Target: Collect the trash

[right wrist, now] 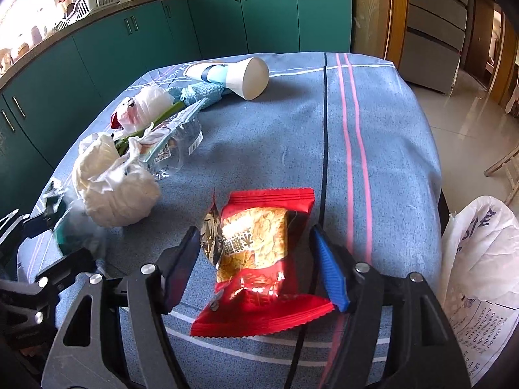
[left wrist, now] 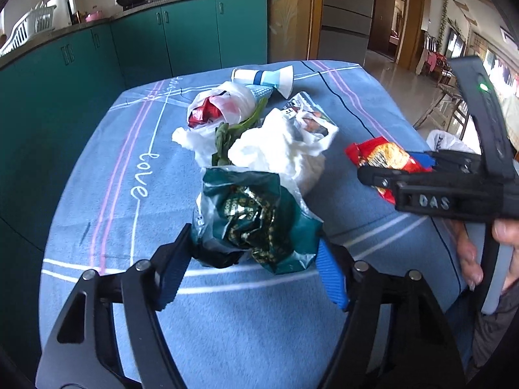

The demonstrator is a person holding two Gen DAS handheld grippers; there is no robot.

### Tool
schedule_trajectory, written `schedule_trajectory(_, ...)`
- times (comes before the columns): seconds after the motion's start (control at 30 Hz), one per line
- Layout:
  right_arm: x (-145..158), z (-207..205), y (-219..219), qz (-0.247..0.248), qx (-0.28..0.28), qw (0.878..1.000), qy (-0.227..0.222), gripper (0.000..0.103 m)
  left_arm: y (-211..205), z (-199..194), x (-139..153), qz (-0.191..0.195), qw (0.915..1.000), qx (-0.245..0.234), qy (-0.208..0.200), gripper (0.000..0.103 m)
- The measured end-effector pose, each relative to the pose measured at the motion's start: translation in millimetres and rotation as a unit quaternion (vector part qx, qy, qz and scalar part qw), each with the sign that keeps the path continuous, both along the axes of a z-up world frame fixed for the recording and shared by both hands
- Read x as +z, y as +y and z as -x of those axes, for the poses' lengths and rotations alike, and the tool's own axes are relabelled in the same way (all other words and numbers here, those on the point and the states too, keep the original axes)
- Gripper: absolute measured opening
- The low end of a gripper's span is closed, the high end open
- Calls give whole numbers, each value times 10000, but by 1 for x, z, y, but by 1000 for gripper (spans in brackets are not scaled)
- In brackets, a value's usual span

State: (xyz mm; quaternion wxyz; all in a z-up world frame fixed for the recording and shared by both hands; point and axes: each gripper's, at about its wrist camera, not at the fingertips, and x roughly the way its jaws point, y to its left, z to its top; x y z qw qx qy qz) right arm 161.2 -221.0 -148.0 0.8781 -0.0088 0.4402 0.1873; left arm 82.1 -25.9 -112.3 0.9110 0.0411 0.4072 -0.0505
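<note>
nearest the left view, the left tongs [left wrist: 254, 259] straddle a crumpled green wrapper [left wrist: 256, 217] on the blue-clothed counter [left wrist: 107, 175]. its blue pads sit against the wrapper's two sides and the jaws are about half spread, so i judge it gripped, though only lightly.

the right tongs [right wrist: 256, 259] are also roughly half spread around a red snack packet [right wrist: 259, 259], which lies flat on the cloth. its pads stand just beside the packet's edges, apart from them, so nothing is held there yet.

the step in hand looks like picking up both pieces at once. next, the right jaws need to close on the packet, then both pieces lift toward the white plastic bag [right wrist: 483, 259] hanging just off the counter's right edge, probably the trash bag.

further back lie a white crumpled bag [left wrist: 279, 149], a clear bag with something red inside [left wrist: 217, 107], green vegetable scraps [left wrist: 227, 133] and a tipped paper cup [right wrist: 240, 76], all left to collect. the white crumpled bag touches the green wrapper and could drag along.
</note>
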Motion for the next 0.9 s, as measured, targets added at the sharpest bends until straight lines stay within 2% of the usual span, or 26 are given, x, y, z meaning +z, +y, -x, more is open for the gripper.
schedule_trajectory(0.17,0,-1,0,4,-31,10000,2,68,0,16,7,-240,9996,-90,-91,72)
schedule_trajectory(0.37,0,1,2,86,-48,9999,-32,68,6,23,5,-277,9996,-63,11,73)
schedule_trajectory(0.73,-1,3,4,189,-55,9997,-113,68,22,8,-11,387,9983,227,364,88)
schedule_trajectory(0.87,1,3,1,159,-76,9997,-147,52,23,2,-14,378,9982,283,383,90)
schedule_trajectory(0.9,1,2,0,111,-78,9998,-135,51,23,1,-15,352,9982,299,387,90)
